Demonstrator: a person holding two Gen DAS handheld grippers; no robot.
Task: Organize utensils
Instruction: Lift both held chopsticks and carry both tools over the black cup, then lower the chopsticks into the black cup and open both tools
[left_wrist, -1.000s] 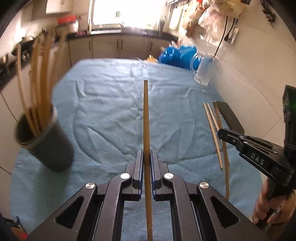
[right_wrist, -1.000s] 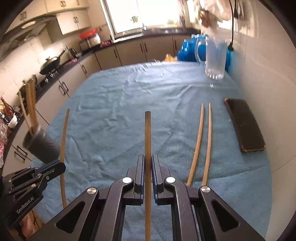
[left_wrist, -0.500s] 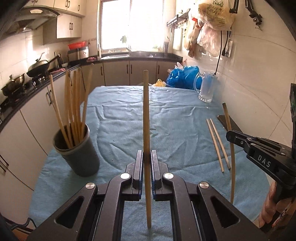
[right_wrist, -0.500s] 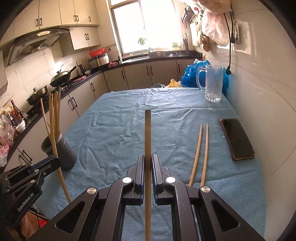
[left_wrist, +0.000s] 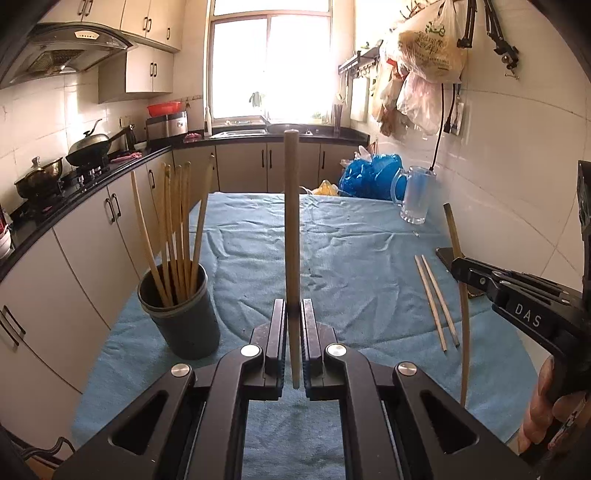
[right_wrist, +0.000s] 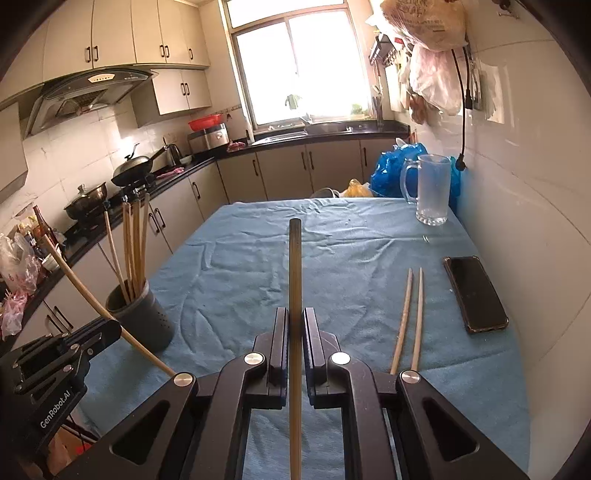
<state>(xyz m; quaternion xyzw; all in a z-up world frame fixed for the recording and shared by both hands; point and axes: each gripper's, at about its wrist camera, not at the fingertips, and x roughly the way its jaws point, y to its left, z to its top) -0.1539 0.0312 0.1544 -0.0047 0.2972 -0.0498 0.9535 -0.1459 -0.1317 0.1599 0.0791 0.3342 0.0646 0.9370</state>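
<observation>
While several chopsticks are already stood in the dark cup (left_wrist: 181, 314) at the left of the blue cloth (left_wrist: 351, 251), the job looks only partly done. Two chopsticks (right_wrist: 408, 317) are left lying flat near the black phone (right_wrist: 476, 291). One chopstick (left_wrist: 291, 236) is pinched tight in the left gripper (left_wrist: 293, 343), pointed up and away, just beside the cup. Another chopstick (right_wrist: 294, 295) is squeezed in the right gripper (right_wrist: 295, 347), held above the cloth. Both sticks are judged ready to be dropped into the cup.
</observation>
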